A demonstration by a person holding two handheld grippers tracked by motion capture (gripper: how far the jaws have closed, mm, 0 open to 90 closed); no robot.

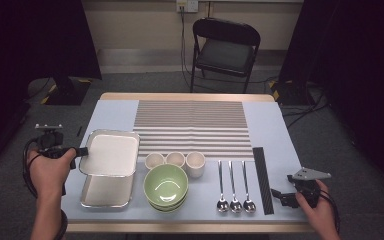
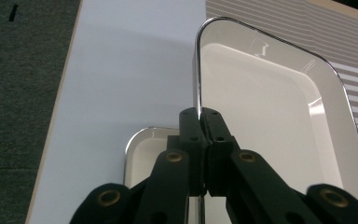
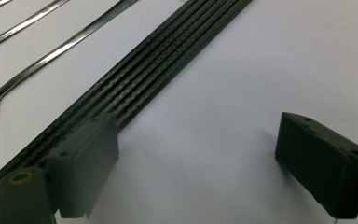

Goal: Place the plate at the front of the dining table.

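Here, upper tray point(image 1: 111, 154): left tool point(image 1: 82, 151) clamps its left rim, tray raised over the lower tray point(image 1: 105, 192); right tool point(image 1: 279, 196) wide, empty, well apart

Left tongs point(image 2: 200, 122) are pinched tight on the rim of the upper metal tray point(image 2: 265, 116), which sits tilted, lifted clear of the lower tray point(image 2: 144, 149) peeking out beneath it. Both are shiny steel with rounded corners. Pale blue desk point(image 2: 121, 70) underneath, striped placemat point(image 2: 279, 23) at top right, grey carpet point(image 2: 18, 93) off the left edge.
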